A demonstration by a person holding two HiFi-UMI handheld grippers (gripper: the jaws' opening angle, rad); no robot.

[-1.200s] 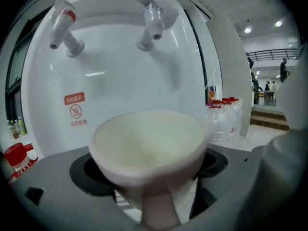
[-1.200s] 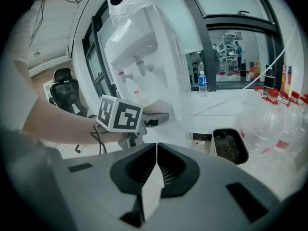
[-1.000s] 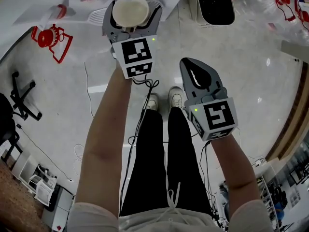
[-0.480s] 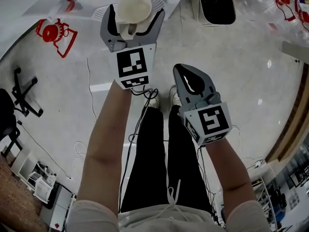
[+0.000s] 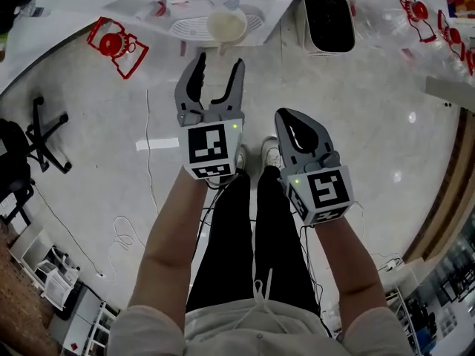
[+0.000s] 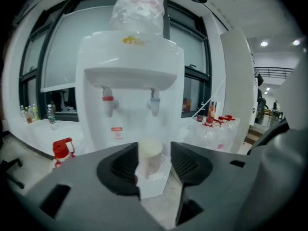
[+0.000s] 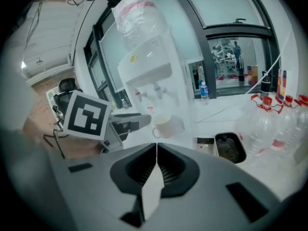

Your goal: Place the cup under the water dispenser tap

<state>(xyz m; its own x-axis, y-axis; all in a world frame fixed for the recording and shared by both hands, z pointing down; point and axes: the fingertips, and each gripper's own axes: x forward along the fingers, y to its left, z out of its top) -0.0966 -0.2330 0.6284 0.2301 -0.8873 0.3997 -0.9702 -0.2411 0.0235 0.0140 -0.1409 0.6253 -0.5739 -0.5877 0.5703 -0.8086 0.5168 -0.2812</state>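
Cup (image 6: 150,153) is seen standing upright on the white drip tray (image 6: 155,186) of the water dispenser (image 6: 130,76), below the blue tap (image 6: 154,102) and to the right of the red tap (image 6: 109,104). It is touched by neither gripper. The left gripper (image 5: 217,71) is held back from the dispenser, well apart from the cup. Its 2 fingers (image 5: 191,87) are released and parted, though they have just been closing part of the way. Nothing is gripped between them, and the cup is only framed in their gap from afar. The right gripper (image 5: 286,116) is kept beside the left, above the person's legs (image 5: 252,236). Its 2 fingers are clenched tip to tip with nothing pinched. A large clear bottle (image 6: 138,8) is mounted on top of the dispenser, and a black bin (image 5: 326,19) is set just beside it.
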